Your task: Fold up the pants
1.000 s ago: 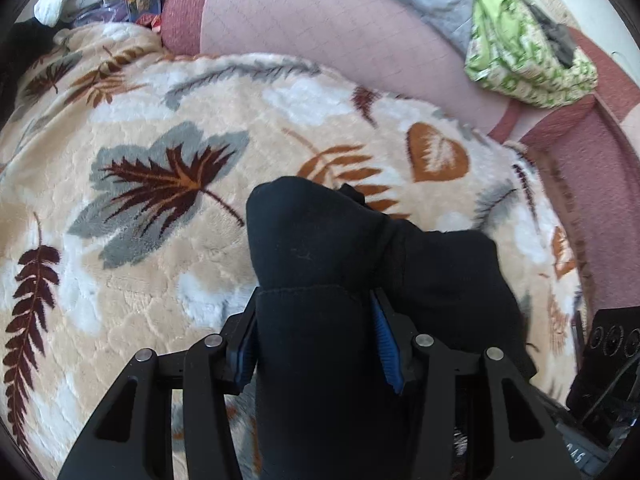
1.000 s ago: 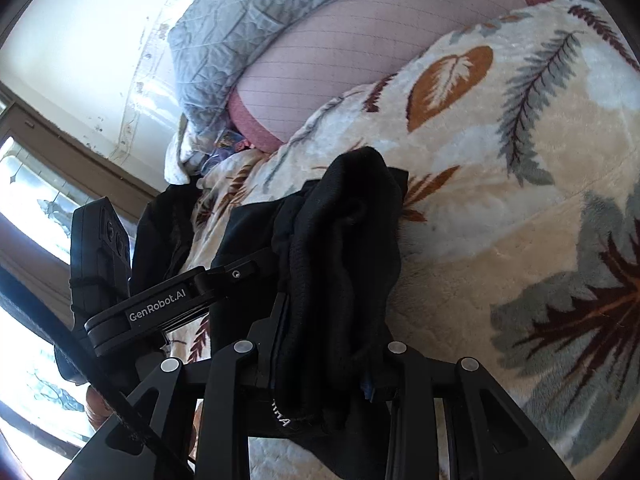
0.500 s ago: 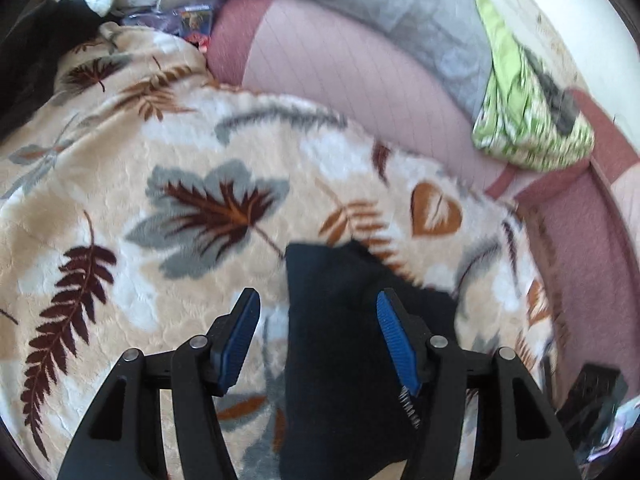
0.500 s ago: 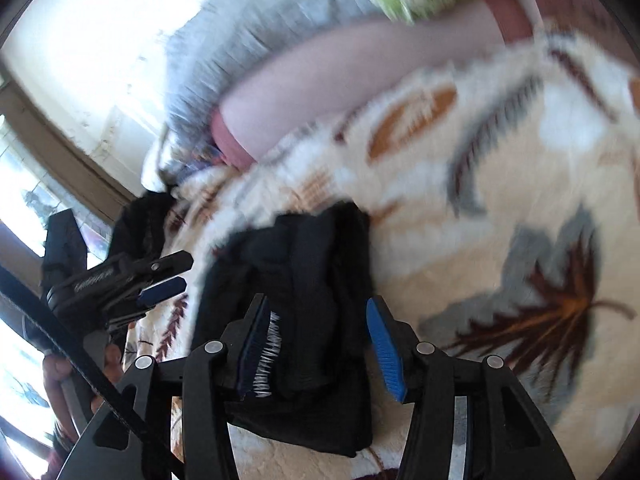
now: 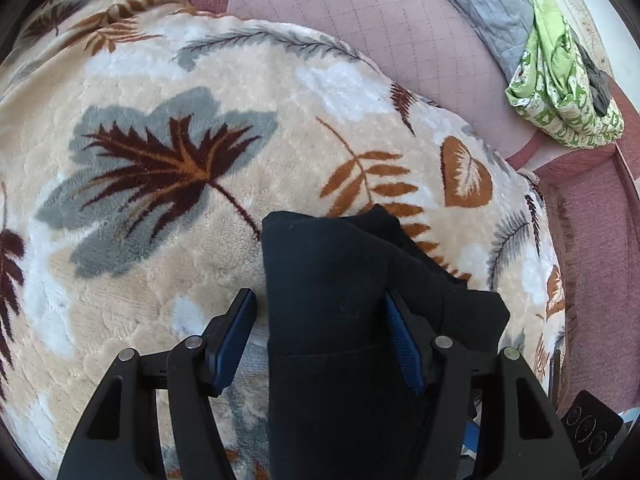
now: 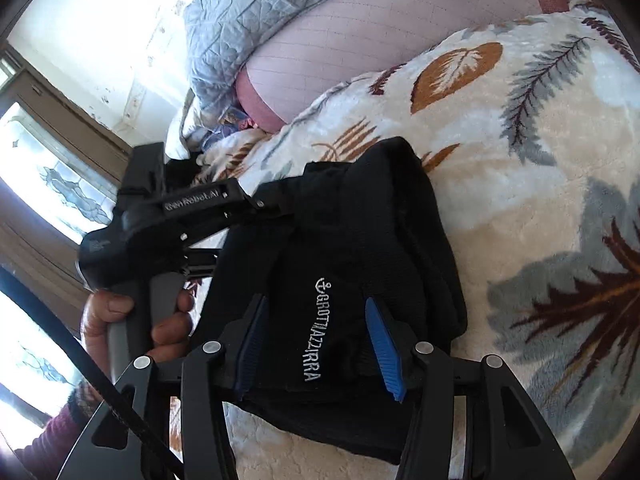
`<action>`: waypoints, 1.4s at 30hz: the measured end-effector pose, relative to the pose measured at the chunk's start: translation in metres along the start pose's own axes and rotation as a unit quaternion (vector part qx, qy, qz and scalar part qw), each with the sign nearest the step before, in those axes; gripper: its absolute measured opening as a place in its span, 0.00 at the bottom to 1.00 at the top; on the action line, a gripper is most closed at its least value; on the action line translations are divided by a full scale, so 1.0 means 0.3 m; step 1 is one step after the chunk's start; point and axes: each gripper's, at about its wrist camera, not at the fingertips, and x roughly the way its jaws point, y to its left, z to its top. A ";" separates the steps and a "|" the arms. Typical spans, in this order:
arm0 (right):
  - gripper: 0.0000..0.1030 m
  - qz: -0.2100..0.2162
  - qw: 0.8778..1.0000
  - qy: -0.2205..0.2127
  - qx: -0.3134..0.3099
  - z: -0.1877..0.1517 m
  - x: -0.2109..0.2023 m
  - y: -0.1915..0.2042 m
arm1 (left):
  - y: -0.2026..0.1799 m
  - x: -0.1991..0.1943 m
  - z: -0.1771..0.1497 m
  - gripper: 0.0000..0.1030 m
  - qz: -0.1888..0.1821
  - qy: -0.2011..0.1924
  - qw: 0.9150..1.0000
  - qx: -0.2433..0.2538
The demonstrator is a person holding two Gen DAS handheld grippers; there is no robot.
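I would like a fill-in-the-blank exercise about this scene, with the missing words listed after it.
1. The folded pants are ____ in colour.
2. They lie on a blanket printed with ____.
3. The pads of the right gripper are ____ in colour.
4. White ____ on the pants shows between the right gripper's jaws.

Missing words: black; leaves; blue; lettering

Leaf-print blanket [image 5: 280, 92], folded black pants [image 5: 332, 280] on it
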 end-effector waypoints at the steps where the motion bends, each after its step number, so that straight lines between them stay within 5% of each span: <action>1: 0.53 0.000 1.000 0.001 0.001 0.002 -0.002 0.002 | 0.000 -0.010 -0.003 0.62 0.003 0.000 1.000 0.002; 7: 0.59 -0.024 1.000 -0.014 -0.004 -0.036 -0.068 0.045 | -0.023 -0.188 -0.107 0.63 0.029 -0.047 0.998 0.034; 14: 0.64 -0.054 0.998 -0.016 0.010 -0.184 -0.188 0.082 | -0.027 -0.407 -0.386 0.73 0.056 -0.121 0.990 0.044; 22: 0.66 -0.060 0.998 -0.013 0.002 -0.271 -0.247 0.125 | 0.085 -0.441 -0.561 0.75 0.108 -0.122 0.987 0.003; 27: 0.43 0.005 1.000 -0.003 -0.021 -0.146 -0.180 0.250 | 0.198 -0.517 -0.653 0.75 0.094 -0.120 0.987 -0.046; 31: 0.43 0.044 0.998 0.019 0.036 -0.045 -0.033 0.265 | 0.244 -0.573 -0.685 0.75 0.086 -0.133 0.985 -0.062; 34: 0.42 0.098 0.982 0.091 0.131 -0.048 0.151 0.198 | 0.265 -0.593 -0.690 0.75 0.076 -0.139 0.985 -0.069; 35: 0.35 0.123 0.971 0.115 0.167 -0.072 0.213 0.160 | 0.271 -0.595 -0.689 0.75 0.071 -0.140 0.985 -0.071; 36: 0.19 0.137 0.965 0.116 0.190 -0.086 0.235 0.133 | 0.272 -0.594 -0.689 0.75 0.069 -0.140 0.985 -0.071; 38: 0.03 0.162 0.951 0.115 0.239 -0.113 0.245 0.064 | 0.274 -0.594 -0.690 0.75 0.062 -0.143 0.985 -0.072; 40: 0.00 0.193 0.939 0.115 0.261 -0.135 0.238 0.023 | 0.267 -0.592 -0.688 0.75 0.056 -0.144 0.985 -0.070; 42: 0.01 0.198 0.940 0.108 0.257 -0.148 0.205 0.014 | 0.253 -0.595 -0.693 0.75 0.055 -0.145 0.986 -0.064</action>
